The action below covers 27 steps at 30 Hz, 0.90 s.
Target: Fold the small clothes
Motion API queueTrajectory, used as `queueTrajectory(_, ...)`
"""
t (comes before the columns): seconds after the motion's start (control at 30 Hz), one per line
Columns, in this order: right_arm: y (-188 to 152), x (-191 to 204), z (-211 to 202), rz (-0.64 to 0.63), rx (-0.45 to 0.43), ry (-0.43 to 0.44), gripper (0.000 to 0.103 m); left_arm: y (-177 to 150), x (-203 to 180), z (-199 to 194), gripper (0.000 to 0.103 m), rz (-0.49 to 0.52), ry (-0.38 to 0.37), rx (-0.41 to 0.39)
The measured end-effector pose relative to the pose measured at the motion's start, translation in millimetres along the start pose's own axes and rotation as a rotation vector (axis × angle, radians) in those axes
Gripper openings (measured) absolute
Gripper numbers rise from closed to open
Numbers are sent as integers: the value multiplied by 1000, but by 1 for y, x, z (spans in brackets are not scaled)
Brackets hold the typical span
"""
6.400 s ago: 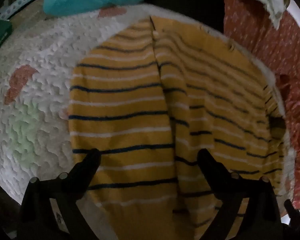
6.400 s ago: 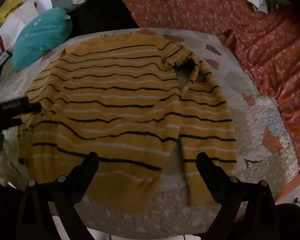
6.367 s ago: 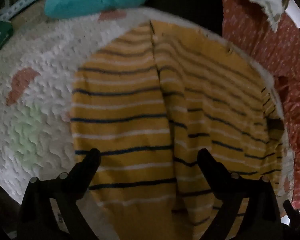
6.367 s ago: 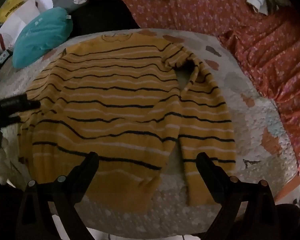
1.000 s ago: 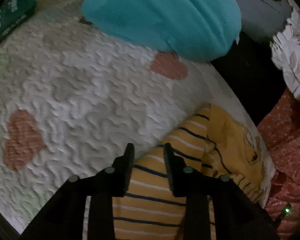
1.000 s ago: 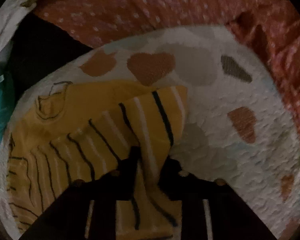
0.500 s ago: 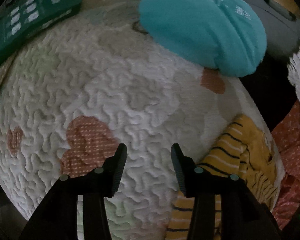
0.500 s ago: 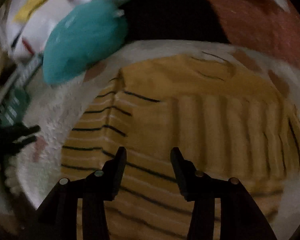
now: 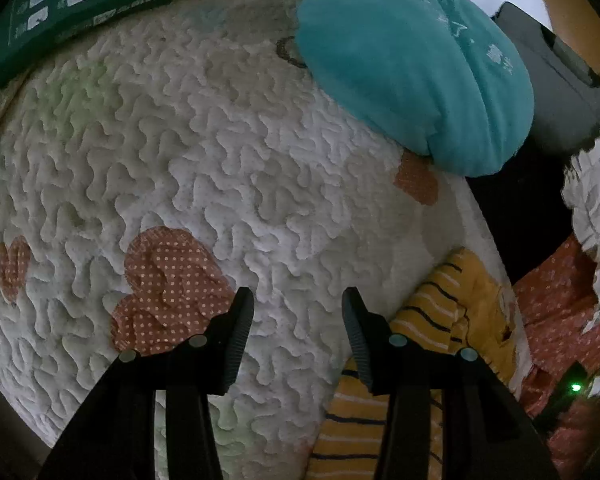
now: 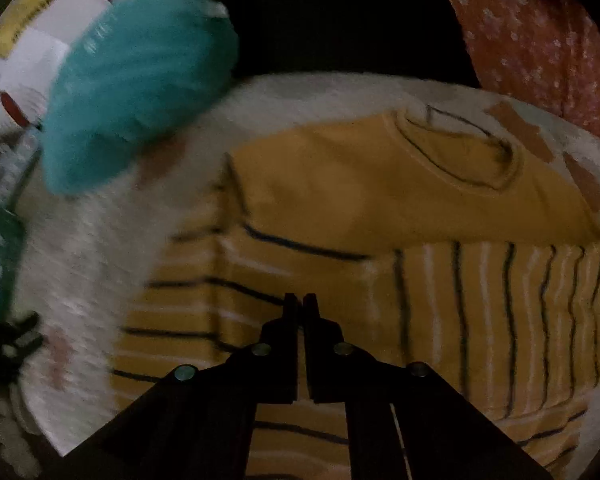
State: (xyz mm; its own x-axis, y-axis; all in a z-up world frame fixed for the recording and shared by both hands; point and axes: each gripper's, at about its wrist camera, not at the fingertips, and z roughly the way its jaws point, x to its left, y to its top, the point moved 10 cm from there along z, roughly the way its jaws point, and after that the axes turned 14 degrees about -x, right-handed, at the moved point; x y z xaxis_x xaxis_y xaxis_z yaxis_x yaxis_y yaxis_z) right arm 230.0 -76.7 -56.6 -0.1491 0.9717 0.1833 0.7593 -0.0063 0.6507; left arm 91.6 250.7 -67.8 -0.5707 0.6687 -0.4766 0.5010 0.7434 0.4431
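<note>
- One yellow knitted sweater with dark and white stripes (image 10: 380, 200) lies partly folded on the white quilted bedspread with orange hearts (image 9: 180, 160).
- One teal cushion (image 9: 412, 64) rests beside it.
- Left gripper (image 9: 296, 300): fingers apart, empty.
- Right gripper (image 10: 301, 300): fingers pressed together, empty, over the sweater.

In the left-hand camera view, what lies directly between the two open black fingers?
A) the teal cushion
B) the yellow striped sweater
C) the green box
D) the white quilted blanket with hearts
D: the left gripper is open over bare white quilted blanket; the yellow striped sweater lies off to its right, the teal cushion farther away.
</note>
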Motion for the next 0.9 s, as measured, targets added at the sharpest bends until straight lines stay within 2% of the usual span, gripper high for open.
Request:
queueTrajectory(0.2, -2, 56, 17, 14, 23, 135, 5, 7, 17, 2, 44, -56, 18, 2)
queueTrajectory(0.27, -13, 65, 21, 21, 46, 168, 7, 9, 24, 2, 44, -73, 30, 2)
queueTrajectory(0.3, -15, 65, 19, 13, 42, 154, 7, 9, 26, 2, 44, -75, 31, 3)
queueTrajectory(0.43, -33, 71, -24, -27, 44, 203, 36, 6, 26, 1, 45, -53, 36, 9)
queueTrajectory(0.5, -58, 68, -59, -34, 60, 261, 41, 5, 25, 1, 45, -46, 31, 13)
queueTrajectory(0.6, -113, 57, -102, -27, 142, 307, 43, 1, 20, 2, 45, -42, 28, 17)
queueTrajectory(0.77, -189, 51, -126, -2, 253, 347, 43, -14, 5, 7, 46, -13, 21, 40)
queueTrajectory(0.83, -205, 51, -125, -15, 270, 314, 43, -19, 1, 7, 46, 0, 13, 54)
queueTrajectory(0.9, -211, 45, -123, -61, 251, 221, 43, -22, -2, 7, 46, 12, 11, 58)
